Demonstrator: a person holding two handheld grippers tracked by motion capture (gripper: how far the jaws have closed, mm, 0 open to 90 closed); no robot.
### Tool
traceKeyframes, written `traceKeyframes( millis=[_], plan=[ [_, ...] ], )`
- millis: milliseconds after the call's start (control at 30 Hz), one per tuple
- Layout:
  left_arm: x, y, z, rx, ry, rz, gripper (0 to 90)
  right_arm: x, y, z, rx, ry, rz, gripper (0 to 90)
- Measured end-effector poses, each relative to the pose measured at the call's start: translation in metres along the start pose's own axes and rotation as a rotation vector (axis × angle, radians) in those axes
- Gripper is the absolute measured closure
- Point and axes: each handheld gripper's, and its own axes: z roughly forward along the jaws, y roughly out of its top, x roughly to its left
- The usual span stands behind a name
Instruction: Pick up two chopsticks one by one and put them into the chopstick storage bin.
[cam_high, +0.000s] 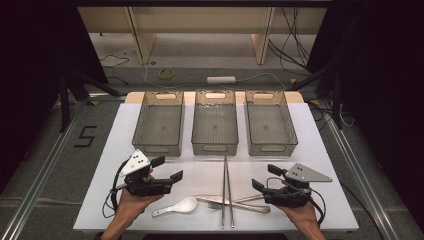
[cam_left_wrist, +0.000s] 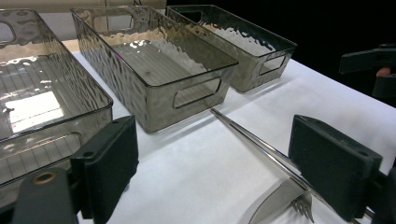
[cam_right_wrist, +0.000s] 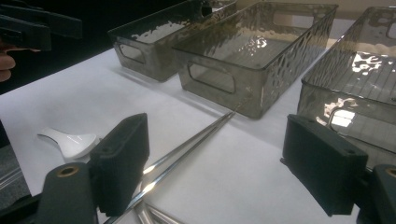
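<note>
On the white table, a pair of metal chopsticks lies pointing away from me. A white ceramic spoon, a fork and a knife lie near the front edge. My left gripper hovers open at front left, above the spoon. My right gripper hovers open at front right, beside the cutlery. In the left gripper view the open gripper frames the chopsticks, knife and fork. The right gripper frames the chopsticks, with the spoon to the left.
Three clear grey plastic bins stand side by side at the back of the table: left, middle and right. All three hold nothing. Metal rails run along both sides of the table. Cables and a power strip lie on the floor beyond.
</note>
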Motion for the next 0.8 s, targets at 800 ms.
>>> traceKeyframes(
  millis=[800],
  plan=[
    [-0.001, 0.001, 0.000, 0.002, 0.004, 0.017, 15.4, 0.009, 0.026, 0.027, 0.251, -0.017, -0.019, 33.7]
  ],
)
